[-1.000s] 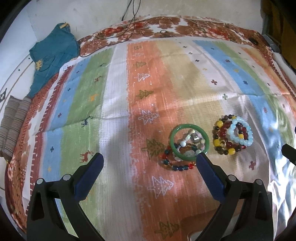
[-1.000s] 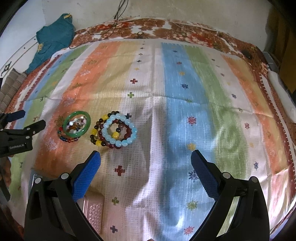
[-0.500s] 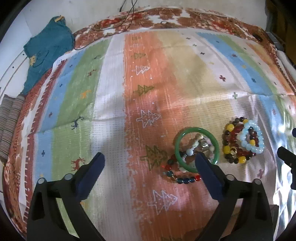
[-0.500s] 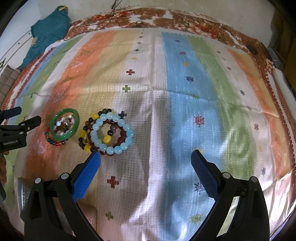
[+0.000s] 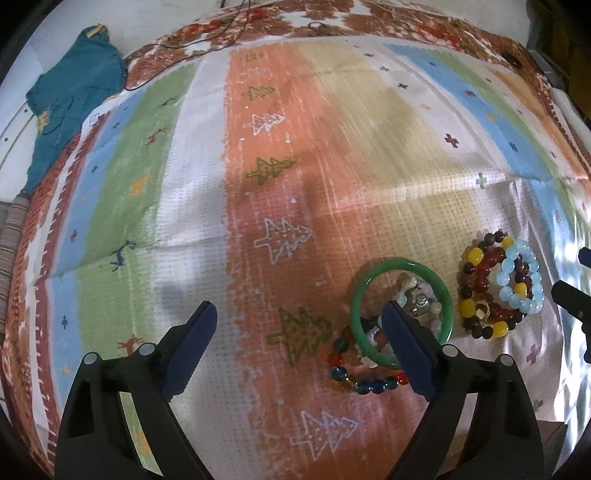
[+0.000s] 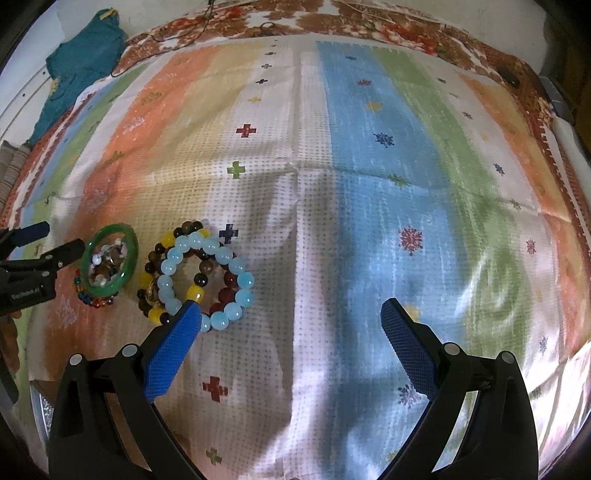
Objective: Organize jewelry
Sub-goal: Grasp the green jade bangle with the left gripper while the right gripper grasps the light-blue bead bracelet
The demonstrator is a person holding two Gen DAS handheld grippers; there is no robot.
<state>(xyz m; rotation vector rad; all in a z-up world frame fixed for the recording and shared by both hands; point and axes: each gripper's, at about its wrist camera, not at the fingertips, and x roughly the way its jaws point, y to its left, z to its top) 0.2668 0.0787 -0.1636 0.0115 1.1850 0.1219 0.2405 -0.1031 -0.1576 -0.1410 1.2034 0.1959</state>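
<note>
On the striped cloth (image 5: 295, 184) lies a green bangle (image 5: 402, 263) over a string of red and blue beads (image 5: 369, 386). Right of it sits a pile of bead bracelets: yellow, brown and red ones (image 5: 474, 254) under a pale blue one (image 5: 517, 302). My left gripper (image 5: 298, 306) hangs over the cloth left of the bangle. Its jaws are closing with nothing between them, and its right finger overlaps the bangle in view. My right gripper (image 6: 291, 305) is open and empty. Its left fingertip is at the pale blue bracelet (image 6: 240, 266), beside the bangle (image 6: 110, 228).
A teal garment (image 5: 74, 92) and a thin black cable (image 5: 236, 33) lie at the far left edge of the cloth. A striped cushion (image 5: 11, 240) sits off the left side. Bare cloth (image 6: 406, 184) stretches to the right of the bracelets.
Both grippers have sunk closer to the cloth and the jewelry now sits larger and lower in both views. The left jaws have narrowed slightly.
</note>
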